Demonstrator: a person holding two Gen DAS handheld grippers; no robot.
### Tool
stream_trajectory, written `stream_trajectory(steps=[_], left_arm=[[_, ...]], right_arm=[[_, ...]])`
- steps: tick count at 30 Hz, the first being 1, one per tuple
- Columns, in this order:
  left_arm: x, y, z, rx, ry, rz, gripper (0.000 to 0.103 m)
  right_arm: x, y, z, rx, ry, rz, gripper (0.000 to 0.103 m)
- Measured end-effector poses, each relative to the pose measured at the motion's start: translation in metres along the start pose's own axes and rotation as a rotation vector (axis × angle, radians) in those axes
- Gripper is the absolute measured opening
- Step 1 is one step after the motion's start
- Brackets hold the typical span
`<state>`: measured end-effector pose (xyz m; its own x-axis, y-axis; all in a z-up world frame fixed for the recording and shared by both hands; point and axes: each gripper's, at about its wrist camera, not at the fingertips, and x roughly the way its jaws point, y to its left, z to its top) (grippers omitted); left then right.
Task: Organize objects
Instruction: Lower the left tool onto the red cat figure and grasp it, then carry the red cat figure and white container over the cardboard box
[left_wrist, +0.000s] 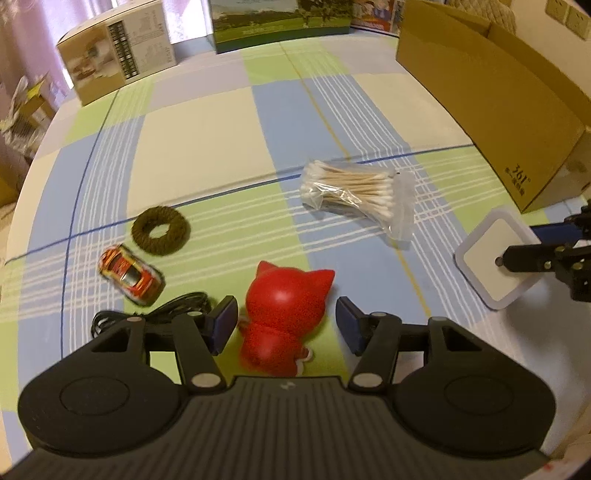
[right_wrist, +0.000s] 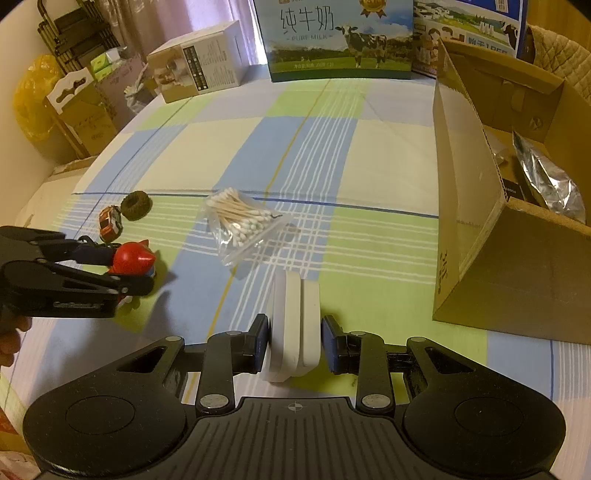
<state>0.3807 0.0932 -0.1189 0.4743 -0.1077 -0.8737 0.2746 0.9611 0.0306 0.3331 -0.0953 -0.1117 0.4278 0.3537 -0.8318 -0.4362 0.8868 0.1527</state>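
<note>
Home room, plaid tablecloth (right_wrist: 258, 147), milk cartons (right_wrist: 340, 40), curtains (right_wrist: 207, 14), wall sockets (left_wrist: 569, 18)

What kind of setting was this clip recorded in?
Most likely a home room: a table under a checked cloth, milk cartons along the back, curtains behind, and an open cardboard box for sorting.

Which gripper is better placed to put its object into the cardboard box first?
Right. The right gripper brackets the white square object, close beside the cardboard box. The left gripper stands open around the red cat figure, farther away.
</note>
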Motion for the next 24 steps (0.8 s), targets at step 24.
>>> stream_trajectory(steps=[24], left_arm=[[-0.003,-0.014,-0.002,-0.031,0.029,0.021,0.040]], right_arm=[[0.000,0.004,-0.003,-0.048,-0.023,0.003,0.028]])
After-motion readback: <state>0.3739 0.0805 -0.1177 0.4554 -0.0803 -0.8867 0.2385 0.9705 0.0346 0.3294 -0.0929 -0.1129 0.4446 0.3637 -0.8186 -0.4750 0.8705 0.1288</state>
